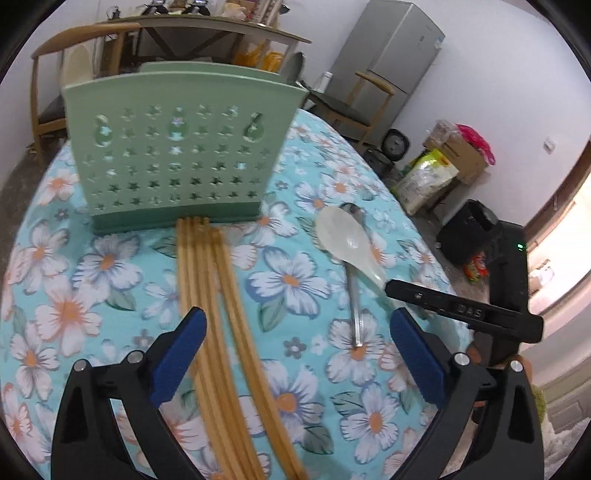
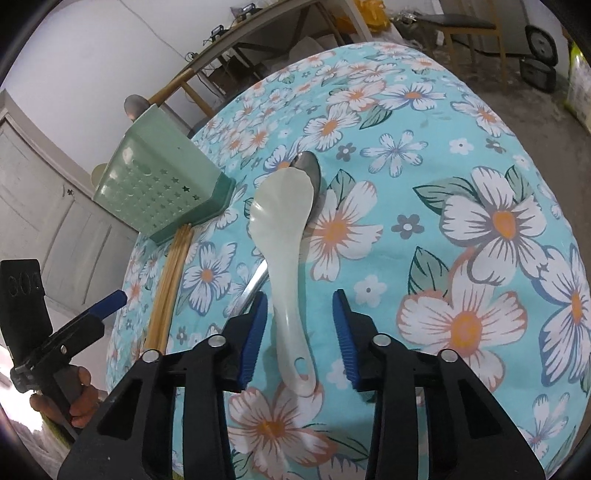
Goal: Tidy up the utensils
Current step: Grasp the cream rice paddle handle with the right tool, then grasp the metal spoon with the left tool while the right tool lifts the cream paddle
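A green perforated utensil holder (image 1: pixel 177 147) stands on the floral tablecloth (image 1: pixel 92 266); it also shows in the right wrist view (image 2: pixel 159 188). Several wooden chopsticks (image 1: pixel 218 317) lie in front of it, running between the jaws of my open left gripper (image 1: pixel 295 332). A white ceramic spoon (image 2: pixel 284 236) lies across a metal spoon (image 2: pixel 310 166); both show in the left wrist view, white spoon (image 1: pixel 343 236), metal spoon (image 1: pixel 354 306). My right gripper (image 2: pixel 299 314) is open with its jaws either side of the white spoon's handle.
Wooden chairs (image 1: pixel 48 92) and a long table (image 1: pixel 207 26) stand behind the round table. A grey fridge (image 1: pixel 391 48) and bags and boxes (image 1: pixel 443 166) are on the floor at right. A white door (image 2: pixel 40 192) is at left.
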Available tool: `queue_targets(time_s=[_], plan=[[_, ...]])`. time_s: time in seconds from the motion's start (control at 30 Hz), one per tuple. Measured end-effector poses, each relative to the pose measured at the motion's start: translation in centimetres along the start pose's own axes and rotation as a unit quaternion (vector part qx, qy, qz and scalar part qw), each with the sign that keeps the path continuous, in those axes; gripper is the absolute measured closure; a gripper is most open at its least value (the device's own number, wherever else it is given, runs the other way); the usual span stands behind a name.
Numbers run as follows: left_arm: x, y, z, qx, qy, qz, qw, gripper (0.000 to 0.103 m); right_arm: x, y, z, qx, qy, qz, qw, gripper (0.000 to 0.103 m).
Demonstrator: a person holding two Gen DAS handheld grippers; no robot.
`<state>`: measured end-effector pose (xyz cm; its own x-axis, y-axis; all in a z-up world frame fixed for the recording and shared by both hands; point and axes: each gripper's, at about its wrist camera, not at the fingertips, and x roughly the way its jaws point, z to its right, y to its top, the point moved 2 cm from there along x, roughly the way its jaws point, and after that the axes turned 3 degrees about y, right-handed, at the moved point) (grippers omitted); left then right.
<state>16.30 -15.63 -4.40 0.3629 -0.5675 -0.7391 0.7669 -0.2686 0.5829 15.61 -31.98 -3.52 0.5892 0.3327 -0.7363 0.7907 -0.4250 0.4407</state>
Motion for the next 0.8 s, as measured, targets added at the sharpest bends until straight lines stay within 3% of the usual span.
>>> queue_targets(time_s=[0.2, 0.37, 0.57, 0.8], plan=[[0.5, 0.0, 0.4, 0.003, -0.003, 0.002, 1.0, 0.006, 0.1, 0.0, 0.1, 0.001, 0.016, -0.01, 1.0, 0.076], [0.9, -0.1, 1.0, 0.023, -0.006, 0.006, 0.9997, 0.006, 0.5, -0.2, -0.2, -0.001, 0.027, -0.015, 1.0, 0.092], [2.0, -0.6, 1.1, 0.031, -0.004, -0.006, 0.9995, 0.006, -0.6, -0.4, -0.6, -0.004, 0.038, 0.004, 0.999, 0.099], [2.3, -0.3, 1.6, 0.045, 0.015, 0.003, 0.9989, 0.006, -4.3, 0.0, 0.4, 0.014, 0.045, 0.049, 0.998, 0.099]])
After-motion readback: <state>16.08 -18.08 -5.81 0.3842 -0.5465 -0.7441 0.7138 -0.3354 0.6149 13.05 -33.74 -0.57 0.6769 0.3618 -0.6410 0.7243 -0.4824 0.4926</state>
